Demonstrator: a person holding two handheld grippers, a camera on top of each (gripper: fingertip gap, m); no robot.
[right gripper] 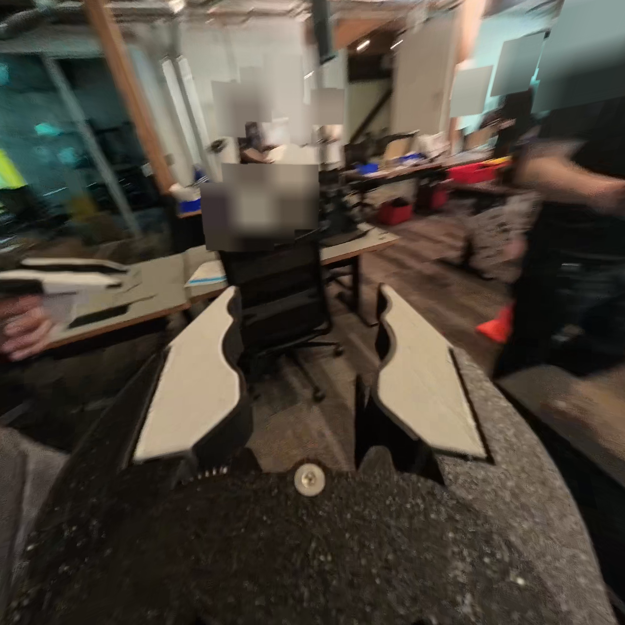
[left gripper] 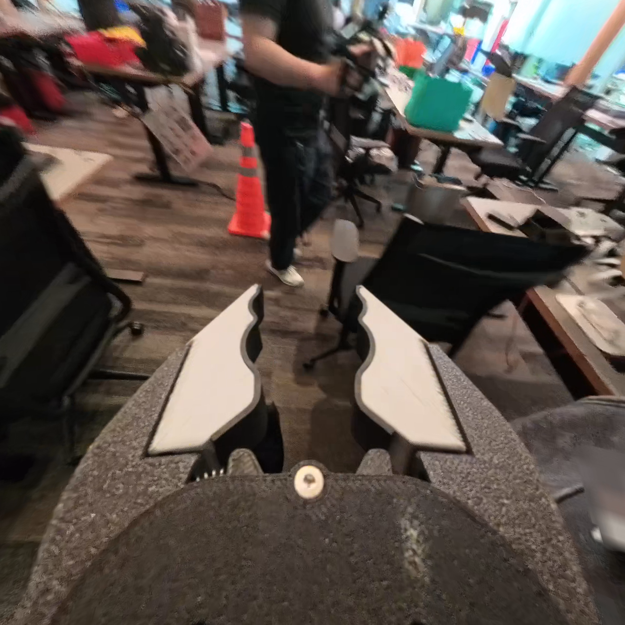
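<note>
Cluttered office floor is seen past both claws, left claw (left gripper: 309, 291) and right claw (right gripper: 306, 291) held released and empty in mid-air, nothing gripped; heavy blur noted, so a clip against the black chair (right gripper: 284, 287) or cone (left gripper: 248, 189) is judged possible.

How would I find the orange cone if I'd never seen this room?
Look at the wood floor in the left wrist view, beside the standing person's legs. There stands the orange cone, upright, beyond the open left gripper. It is the only bright orange pointed thing there, with pale bands around it.
</note>
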